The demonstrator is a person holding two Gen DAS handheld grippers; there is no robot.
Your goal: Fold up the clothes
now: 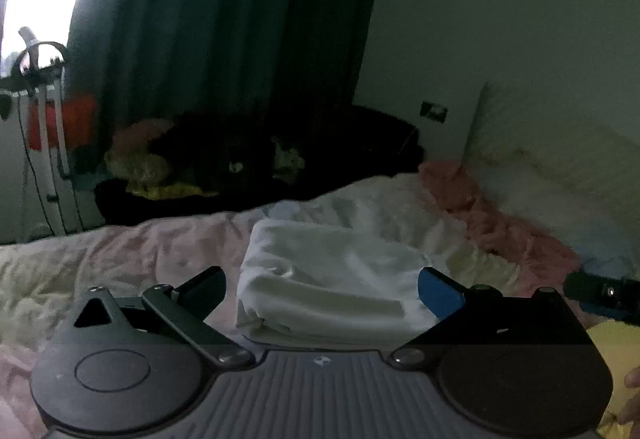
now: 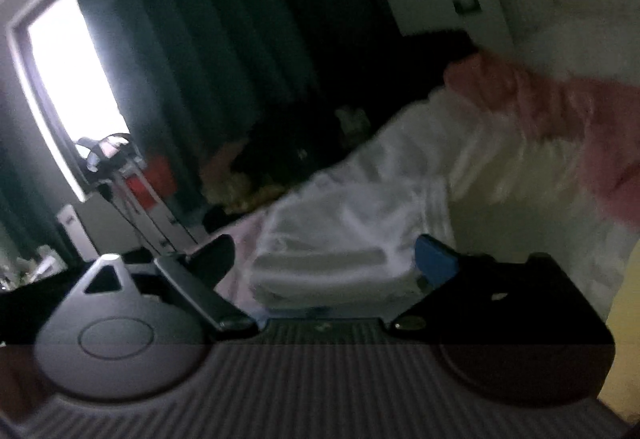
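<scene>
A white garment (image 1: 332, 279), folded into a thick rectangle, lies on the pale pink bed cover (image 1: 120, 259). My left gripper (image 1: 322, 293) is open, with its black finger left of the fold and its blue finger right of it, holding nothing. In the right wrist view the same folded garment (image 2: 336, 251) lies between the spread fingers of my right gripper (image 2: 326, 259), which is open and empty; this view is blurred. The tip of the right gripper (image 1: 604, 297) shows at the right edge of the left wrist view.
A pink fluffy blanket (image 1: 500, 223) and a white pillow (image 1: 560, 175) lie at the head of the bed on the right. A dark heap of clothes (image 1: 260, 163) sits beyond the bed under a green curtain (image 1: 220, 19). A yellow cloth (image 2: 624, 319) is at the right.
</scene>
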